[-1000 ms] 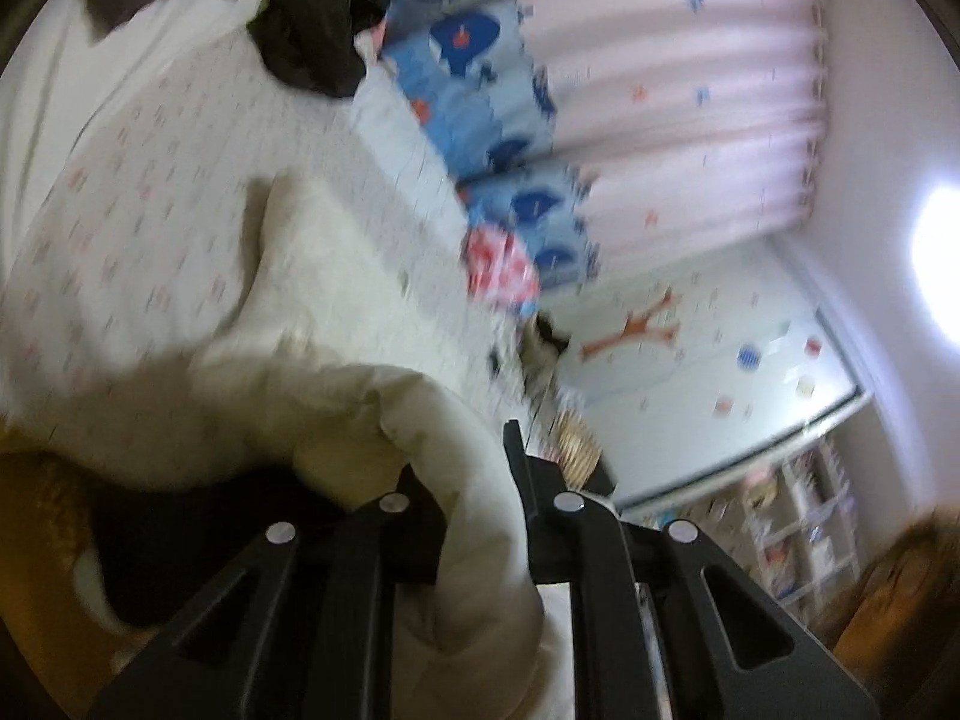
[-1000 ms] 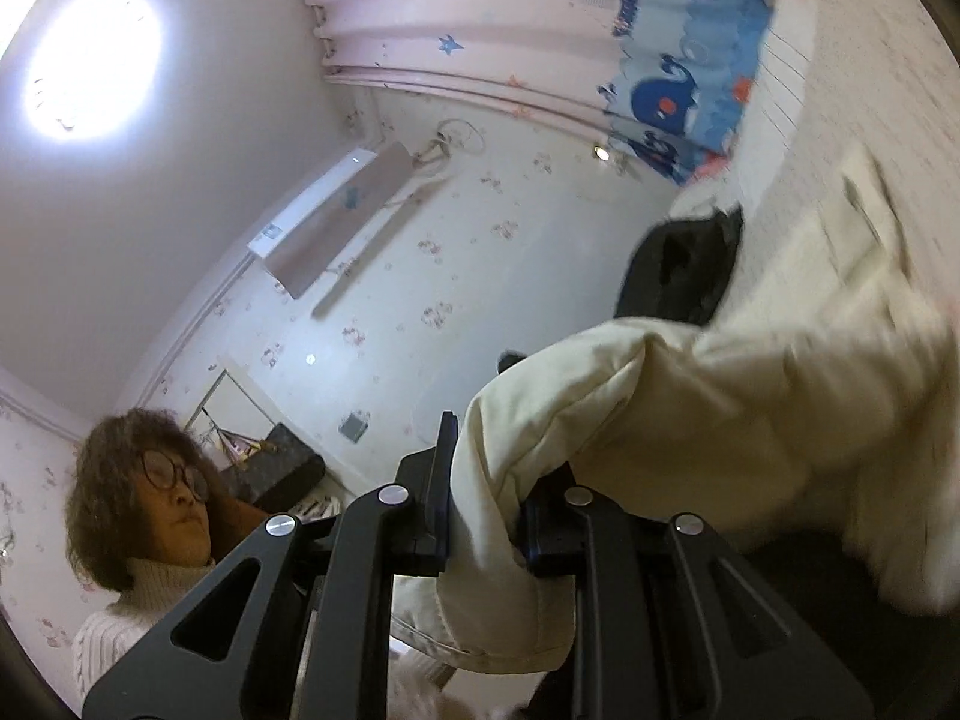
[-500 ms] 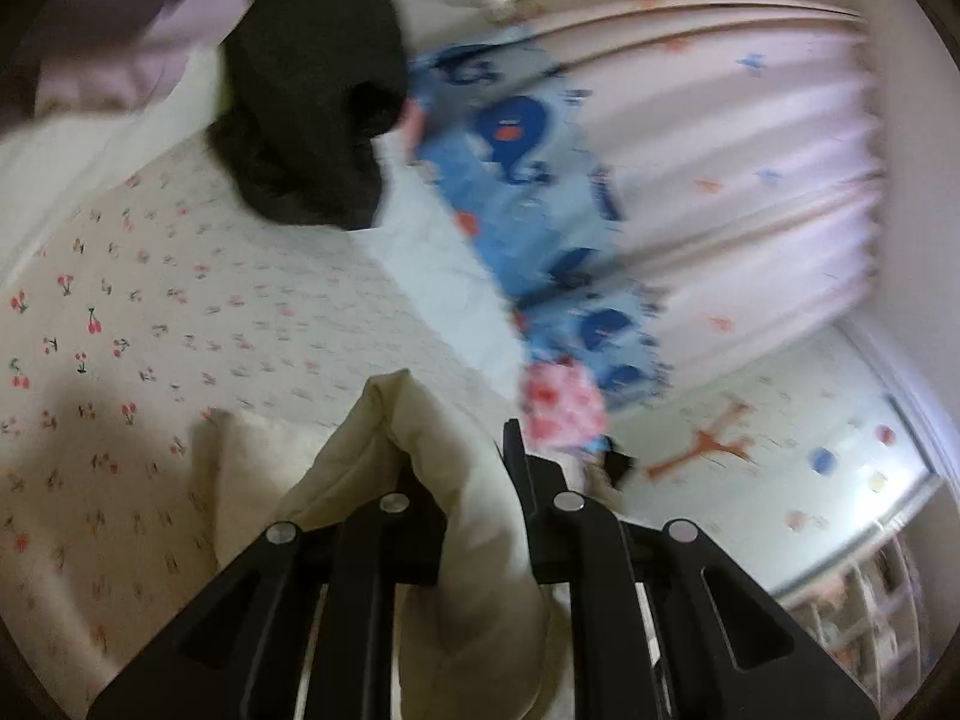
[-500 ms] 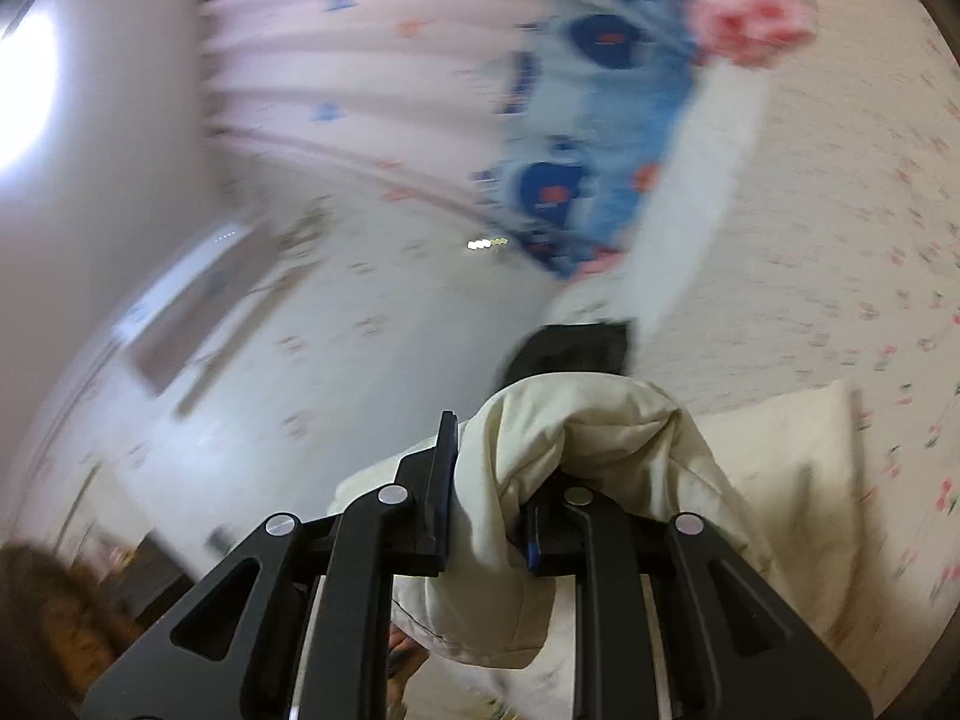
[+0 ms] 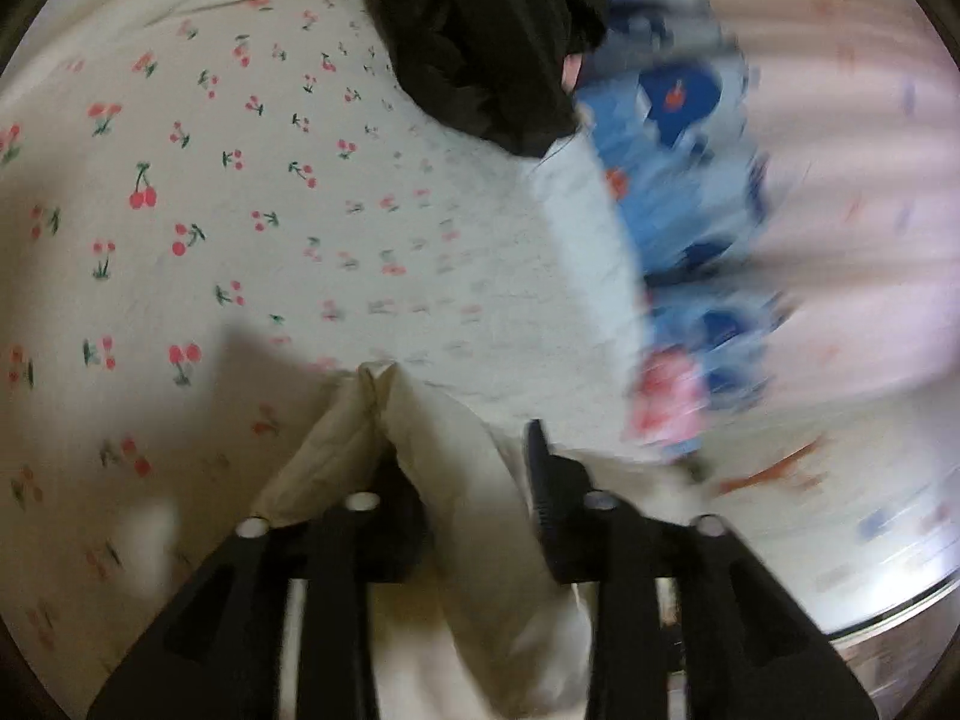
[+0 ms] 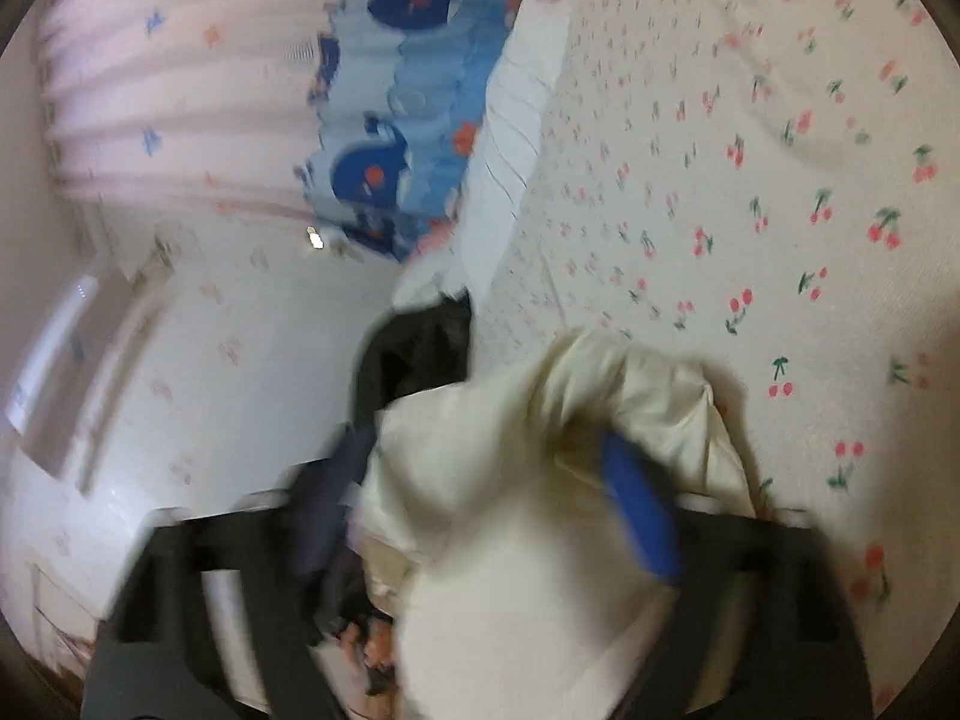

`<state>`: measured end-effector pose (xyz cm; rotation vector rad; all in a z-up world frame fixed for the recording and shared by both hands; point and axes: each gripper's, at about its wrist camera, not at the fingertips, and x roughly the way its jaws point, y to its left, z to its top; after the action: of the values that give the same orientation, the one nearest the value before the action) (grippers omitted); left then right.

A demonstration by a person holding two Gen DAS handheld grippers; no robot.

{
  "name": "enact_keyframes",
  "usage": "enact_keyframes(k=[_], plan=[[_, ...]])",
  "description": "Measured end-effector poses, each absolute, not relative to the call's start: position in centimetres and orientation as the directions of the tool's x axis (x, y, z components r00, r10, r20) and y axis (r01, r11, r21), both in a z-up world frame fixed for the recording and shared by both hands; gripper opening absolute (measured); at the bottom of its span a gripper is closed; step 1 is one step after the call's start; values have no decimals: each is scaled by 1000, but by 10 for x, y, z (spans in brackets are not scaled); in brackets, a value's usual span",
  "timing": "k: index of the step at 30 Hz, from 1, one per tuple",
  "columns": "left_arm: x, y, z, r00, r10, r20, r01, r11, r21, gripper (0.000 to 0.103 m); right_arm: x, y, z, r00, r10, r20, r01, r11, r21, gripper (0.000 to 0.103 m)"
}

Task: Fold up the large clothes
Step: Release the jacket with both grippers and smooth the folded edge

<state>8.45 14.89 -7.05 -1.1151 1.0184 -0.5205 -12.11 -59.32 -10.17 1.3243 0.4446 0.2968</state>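
A cream garment (image 5: 444, 450) lies bunched between the fingers of my left gripper (image 5: 468, 480), low over the cherry-print bed sheet (image 5: 210, 210). Its jaws are opening, and a gap shows between the cloth and the right-hand finger (image 5: 540, 480). In the right wrist view the same cream garment (image 6: 540, 420) sits loose between the fingers of my right gripper (image 6: 480, 504). Those jaws are opening too and stand wide, with the blue pad (image 6: 636, 510) clear of the cloth. Both views are blurred by motion.
A black garment (image 5: 498, 42) lies heaped at the far edge of the bed, also seen as a dark heap (image 6: 420, 348) behind the cream cloth. A whale-print curtain (image 5: 678, 120) hangs beyond the bed, with a pink bundle (image 5: 666, 408) by it.
Both grippers came down toward the sheet with the cream garment pinched in them. Their jaws have now spread apart and the cloth slackens between the fingers.
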Motion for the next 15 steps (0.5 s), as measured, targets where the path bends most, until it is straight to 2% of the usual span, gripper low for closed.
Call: enact_keyframes(k=[2, 3, 4, 5, 6, 7, 8, 10, 11, 13, 15], plan=[[80, 163, -58, 519, -794, -318, -130, 294, -947, 55, -132, -595, -73, 904, 415, -104, -9, 263, 965, 96], [76, 172, -46, 569, -767, -297, -120, 280, -952, 73, -133, -588, -55, 908, 396, -140, -9, 352, 936, 96], [71, 174, -31, 615, -716, -331, -110, 338, -935, 84, -128, -577, -39, 899, 390, -200, 5, 448, 894, 96], [65, 167, -8, 663, -641, -387, -70, 461, -885, 86, -119, -564, -27, 880, 394, -267, 14, 540, 842, 96], [63, 155, 6, 673, -619, -404, -23, 529, -848, 86, -99, -538, -13, 840, 386, -380, 28, 670, 742, 96], [62, 134, 18, 666, -615, -422, 40, 594, -803, 86, -87, -520, -9, 814, 367, -450, 35, 742, 669, 96], [63, 115, 24, 654, -618, -437, 78, 629, -773, 86, -62, -491, -5, 768, 318, -556, 36, 845, 533, 96], [66, 56, 33, 610, -620, -493, 197, 721, -664, 87, -28, -451, -15, 689, 243, -682, 12, 938, 345, 96], [69, 18, 34, 592, -603, -535, 277, 776, -567, 87, -7, -432, -24, 651, 209, -730, -9, 963, 268, 96], [76, -30, 21, 551, -582, -598, 364, 813, -455, 87, 32, -401, -55, 578, 122, -807, -22, 991, 134, 96], [92, -60, -13, 493, -506, -708, 357, 860, -365, 84, 56, -393, -102, 468, 31, -883, 10, 999, 41, 96]])
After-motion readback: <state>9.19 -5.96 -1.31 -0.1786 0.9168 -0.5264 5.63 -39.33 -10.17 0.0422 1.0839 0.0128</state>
